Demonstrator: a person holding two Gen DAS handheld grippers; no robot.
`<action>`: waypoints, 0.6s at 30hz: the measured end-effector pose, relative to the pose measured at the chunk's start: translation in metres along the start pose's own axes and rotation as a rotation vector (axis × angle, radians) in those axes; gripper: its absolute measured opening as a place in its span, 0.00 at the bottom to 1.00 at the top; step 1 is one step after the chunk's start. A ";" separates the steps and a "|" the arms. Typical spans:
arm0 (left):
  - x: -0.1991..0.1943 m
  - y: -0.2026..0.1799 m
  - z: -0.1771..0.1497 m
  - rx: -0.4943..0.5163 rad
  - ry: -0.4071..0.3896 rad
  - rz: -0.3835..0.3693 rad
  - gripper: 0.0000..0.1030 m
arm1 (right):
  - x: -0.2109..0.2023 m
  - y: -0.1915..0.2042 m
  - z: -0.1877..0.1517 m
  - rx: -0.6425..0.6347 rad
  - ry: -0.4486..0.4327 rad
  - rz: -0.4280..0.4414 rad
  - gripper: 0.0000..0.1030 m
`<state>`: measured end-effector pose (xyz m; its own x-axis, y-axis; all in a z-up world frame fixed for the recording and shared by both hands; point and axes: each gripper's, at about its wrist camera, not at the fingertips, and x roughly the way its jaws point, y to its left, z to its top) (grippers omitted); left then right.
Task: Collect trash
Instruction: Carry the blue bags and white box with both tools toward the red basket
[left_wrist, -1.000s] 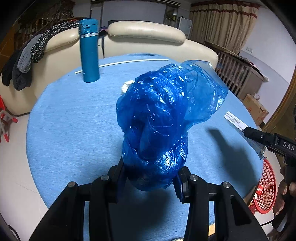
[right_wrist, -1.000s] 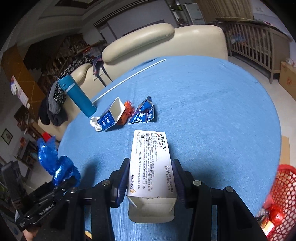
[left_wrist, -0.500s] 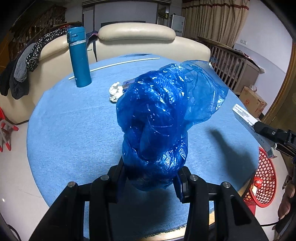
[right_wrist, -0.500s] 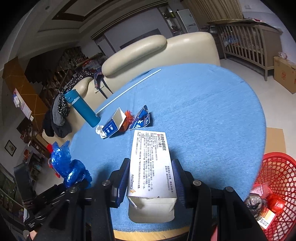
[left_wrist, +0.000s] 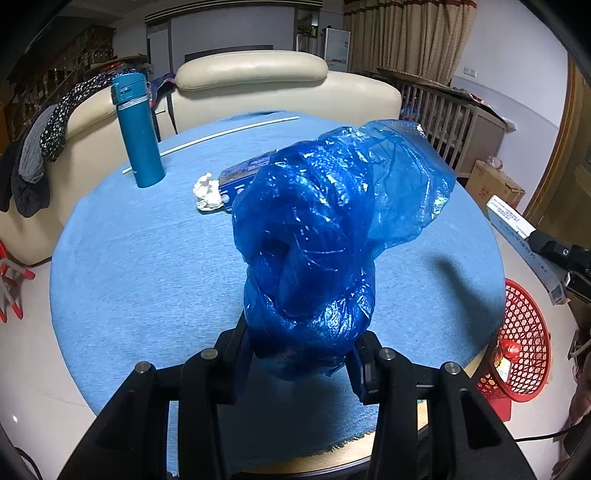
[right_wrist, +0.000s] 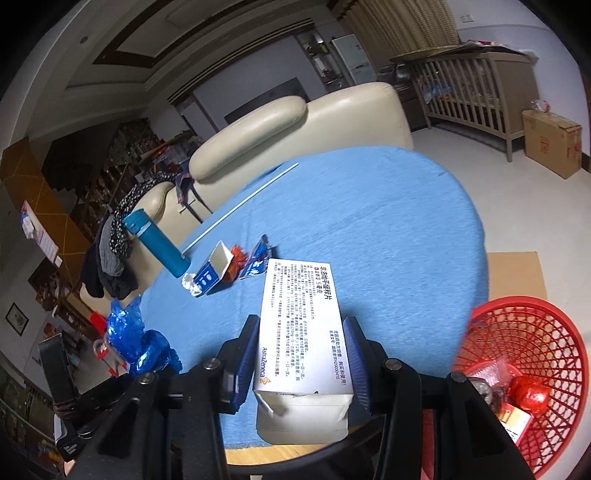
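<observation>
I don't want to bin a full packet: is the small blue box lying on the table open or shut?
Open. The small blue box lies on its side, its end gaping to show a white inside; whether anything remains inside cannot be told.

Blue bag (left_wrist: 325, 236), centre of left wrist view: thin crinkly plastic film, glossy, see-through at edges. White box (right_wrist: 301, 325), lower centre of right view: matt printed card, torn flap. Bench (left_wrist: 147, 258) cover: blue cloth, matt, felt-like, frayed hem; wood rim under. Flask (left_wrist: 138, 129), upper left: smooth teal w/ satin sheen, prob. metal. Basket (right_wrist: 532, 332), lower right: red plastic mesh, shiny. Sofa (left_wrist: 255, 79), top: cream leather-look, smooth, soft gloss. Claw pads (right_wrist: 354, 354): blue, ribbed; arms matt black plastic.
</observation>
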<state>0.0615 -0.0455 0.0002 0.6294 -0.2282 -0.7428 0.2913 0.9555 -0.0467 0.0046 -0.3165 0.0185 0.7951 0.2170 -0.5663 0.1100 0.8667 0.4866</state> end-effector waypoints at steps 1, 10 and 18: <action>0.000 -0.002 0.000 0.003 0.001 -0.001 0.44 | -0.003 -0.003 0.000 0.005 -0.004 -0.004 0.47; 0.004 -0.017 0.000 0.050 0.003 -0.019 0.44 | -0.037 -0.038 -0.002 0.065 -0.065 -0.051 0.47; 0.003 -0.038 0.004 0.109 -0.005 -0.034 0.44 | -0.072 -0.081 -0.005 0.134 -0.127 -0.115 0.47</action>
<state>0.0555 -0.0832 0.0022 0.6212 -0.2609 -0.7389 0.3886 0.9214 0.0014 -0.0642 -0.4005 0.0162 0.8407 0.0542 -0.5388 0.2759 0.8133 0.5122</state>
